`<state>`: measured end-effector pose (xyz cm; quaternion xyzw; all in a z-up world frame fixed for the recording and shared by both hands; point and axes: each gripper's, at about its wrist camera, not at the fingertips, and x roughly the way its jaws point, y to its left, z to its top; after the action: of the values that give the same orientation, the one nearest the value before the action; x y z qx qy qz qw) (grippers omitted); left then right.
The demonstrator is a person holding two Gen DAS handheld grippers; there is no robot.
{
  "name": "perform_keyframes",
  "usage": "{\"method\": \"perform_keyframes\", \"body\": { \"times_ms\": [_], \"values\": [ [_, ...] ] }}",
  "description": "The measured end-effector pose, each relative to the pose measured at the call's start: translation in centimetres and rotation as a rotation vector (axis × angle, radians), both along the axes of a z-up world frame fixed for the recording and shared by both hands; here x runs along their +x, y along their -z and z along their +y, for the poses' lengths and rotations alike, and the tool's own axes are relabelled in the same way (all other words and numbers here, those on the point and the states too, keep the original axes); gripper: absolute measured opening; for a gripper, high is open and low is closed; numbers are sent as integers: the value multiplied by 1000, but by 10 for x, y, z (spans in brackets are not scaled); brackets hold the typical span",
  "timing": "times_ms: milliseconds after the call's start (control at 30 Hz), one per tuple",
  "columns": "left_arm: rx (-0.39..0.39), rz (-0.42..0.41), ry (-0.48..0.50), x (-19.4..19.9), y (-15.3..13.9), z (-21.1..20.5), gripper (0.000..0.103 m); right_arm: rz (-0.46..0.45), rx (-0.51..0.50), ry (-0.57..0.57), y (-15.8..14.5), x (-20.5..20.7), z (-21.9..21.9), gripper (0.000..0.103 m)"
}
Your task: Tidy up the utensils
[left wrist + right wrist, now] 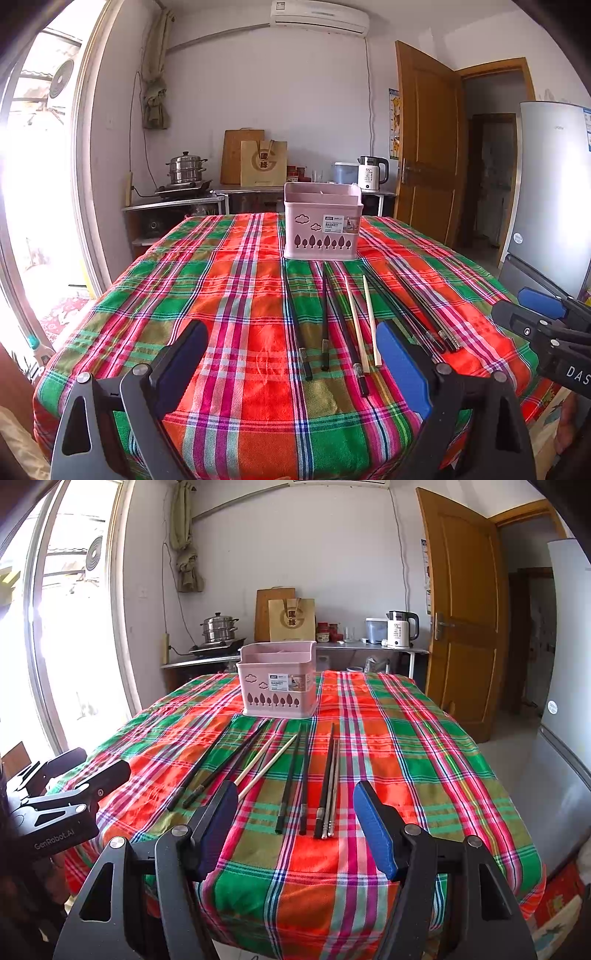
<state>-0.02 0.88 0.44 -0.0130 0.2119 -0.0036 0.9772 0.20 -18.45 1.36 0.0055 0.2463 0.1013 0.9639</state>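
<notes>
step: first pick | left gripper (291, 363) jaws apart, empty | right gripper (295, 827) jaws apart, empty | chopsticks (291, 775) lying loose just before pink basket (277, 686) | advice: close on one pair mid-shaft, lift level, drop upright into basket

I see a tablecloth (229, 288) in red, green and pink plaid, a pale pink basket (320, 221) with dark tree and cloud cut-outs, black chopsticks (295, 317), a cream pair (364, 321), and blue pads (373, 834) on black fingers.
</notes>
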Motion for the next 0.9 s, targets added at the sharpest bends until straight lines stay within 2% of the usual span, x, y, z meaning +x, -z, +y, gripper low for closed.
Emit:
{"method": "perform_keyframes", "body": {
  "times_ms": [500, 800, 900],
  "values": [
    [11, 28, 8, 16, 4, -2, 93, 18, 0, 1, 5, 14, -2, 65],
    [3, 111, 74, 64, 10, 3, 93, 64, -21, -8, 9, 54, -5, 65],
    [35, 155, 83, 89, 12, 0, 93, 91, -22, -13, 12, 72, -6, 65]
  ]
}}
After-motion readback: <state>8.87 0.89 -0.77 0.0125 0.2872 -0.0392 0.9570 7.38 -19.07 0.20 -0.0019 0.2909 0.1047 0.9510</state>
